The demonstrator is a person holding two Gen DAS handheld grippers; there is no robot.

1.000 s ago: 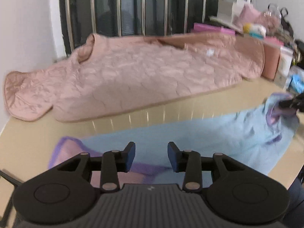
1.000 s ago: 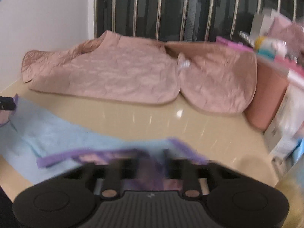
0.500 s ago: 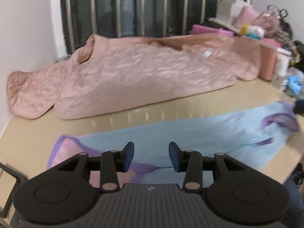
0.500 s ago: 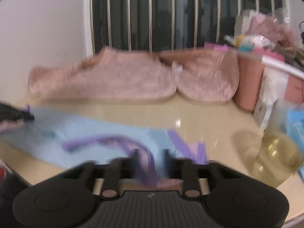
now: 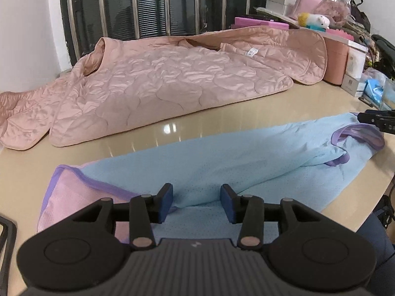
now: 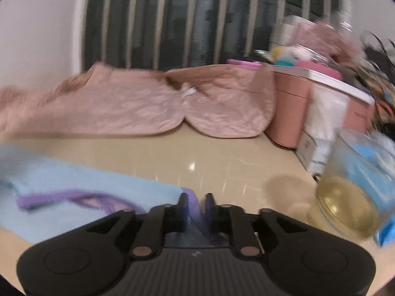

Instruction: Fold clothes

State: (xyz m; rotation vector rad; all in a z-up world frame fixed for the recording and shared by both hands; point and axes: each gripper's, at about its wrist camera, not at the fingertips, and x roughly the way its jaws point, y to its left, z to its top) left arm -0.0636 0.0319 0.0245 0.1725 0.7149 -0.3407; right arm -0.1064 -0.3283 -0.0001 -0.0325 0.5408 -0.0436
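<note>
A light blue garment [image 5: 222, 162] with purple trim and a pink lining lies stretched across the beige table [image 5: 24, 162]. My left gripper [image 5: 196, 199] hovers open over its near left part, with cloth below the fingers and nothing pinched. My right gripper [image 6: 195, 207] sits at the garment's [image 6: 74, 180] right end. Its jaws are closing, narrow, with the purple hem filling the gap between the pads. In the left wrist view that right gripper [image 5: 377, 119] shows at the garment's far right corner.
A pink quilted jacket [image 5: 160, 83] lies spread along the back of the table, below a barred window. Boxes, a pink container [image 6: 288, 108] and clutter crowd the right side. A glass [image 6: 350, 197] of yellowish liquid stands close to my right gripper.
The garment's right end, held up a second ago, now lies low on the table. The right view swung rightward, bringing the glass into sight. My left gripper stayed open.
</note>
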